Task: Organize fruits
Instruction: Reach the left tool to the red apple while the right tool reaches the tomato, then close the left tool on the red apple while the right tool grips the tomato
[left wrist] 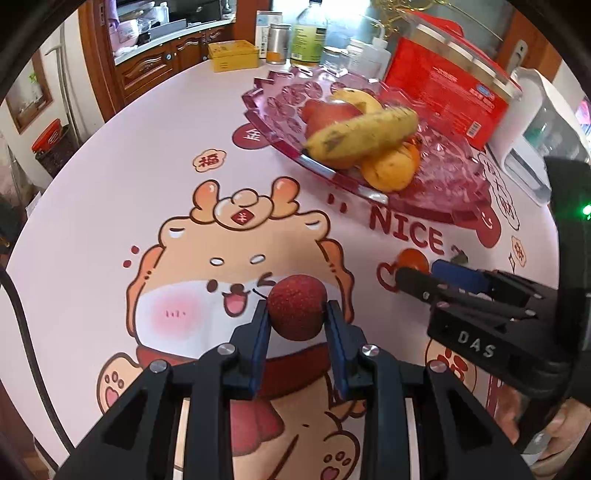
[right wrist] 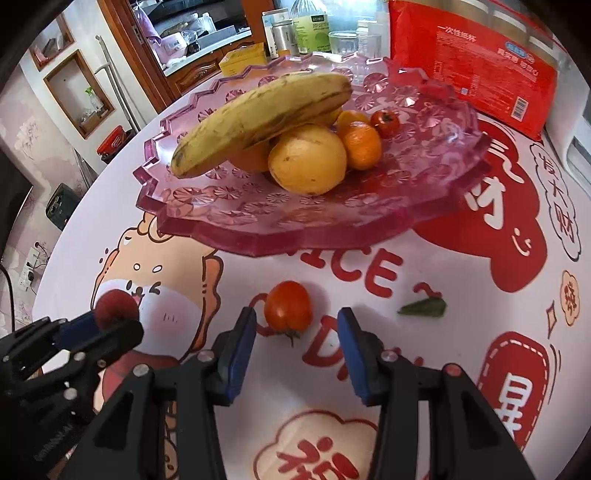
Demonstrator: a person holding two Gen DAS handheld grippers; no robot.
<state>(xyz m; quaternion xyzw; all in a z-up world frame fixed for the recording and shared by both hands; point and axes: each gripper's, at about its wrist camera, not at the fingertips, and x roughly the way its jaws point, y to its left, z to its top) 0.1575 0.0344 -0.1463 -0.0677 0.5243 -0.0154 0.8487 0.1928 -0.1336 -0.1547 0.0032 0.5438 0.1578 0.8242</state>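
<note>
My left gripper (left wrist: 297, 308) is shut on a dark red lychee (left wrist: 297, 308) and holds it over the table; it shows in the right wrist view (right wrist: 110, 314) too, with the lychee (right wrist: 114, 304). My right gripper (right wrist: 297, 319) is open, its blue pads either side of a small red tomato (right wrist: 288, 306) lying on the table. In the left wrist view the right gripper (left wrist: 428, 271) reaches toward the tomato (left wrist: 412, 260). A pink glass fruit plate (right wrist: 258, 236) holds a banana (right wrist: 258, 118), a yellow fruit (right wrist: 308, 158), tangerines (right wrist: 362, 142) and a small tomato (right wrist: 385, 123).
A green leaf (right wrist: 423, 307) lies on the tablecloth right of the tomato. A red package (right wrist: 476, 62) stands behind the plate, with bottles (right wrist: 312, 26) and a yellow box (right wrist: 243, 57) at the table's far edge. A white appliance (left wrist: 535, 122) sits at the right.
</note>
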